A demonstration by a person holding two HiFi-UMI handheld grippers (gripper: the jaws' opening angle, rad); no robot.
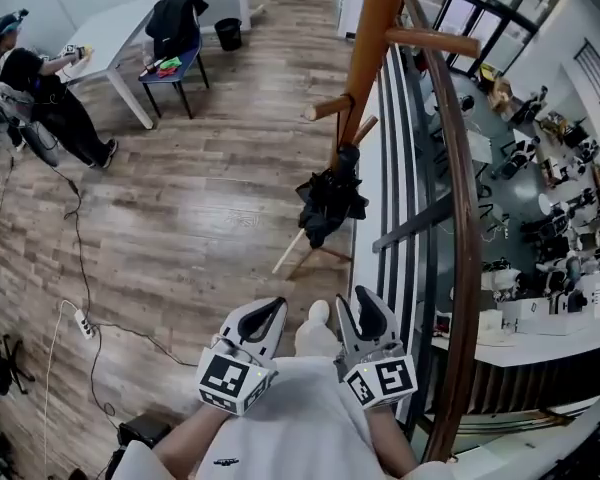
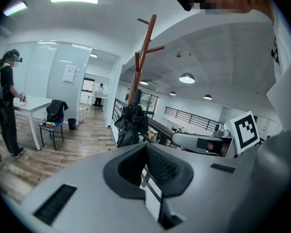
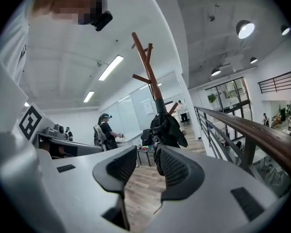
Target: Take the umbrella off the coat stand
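A folded black umbrella (image 1: 330,198) hangs from a peg low on the wooden coat stand (image 1: 365,58), right beside the railing. Both grippers are held close to my body, well short of the umbrella. My left gripper (image 1: 268,308) is shut with nothing in it; in the left gripper view its pads (image 2: 157,166) meet, and the umbrella (image 2: 131,125) and stand (image 2: 144,47) lie ahead. My right gripper (image 1: 365,300) is open and empty. In the right gripper view the umbrella (image 3: 167,127) on the stand (image 3: 148,67) shows beyond the gap of the right gripper (image 3: 145,154).
A curved wooden handrail with dark bars (image 1: 460,218) runs along the right, with a drop to a lower floor behind it. A person (image 1: 35,98) stands at a white table (image 1: 120,28) far left. A chair with a black jacket (image 1: 175,28), a bin (image 1: 228,33) and a floor cable (image 1: 83,323) are there too.
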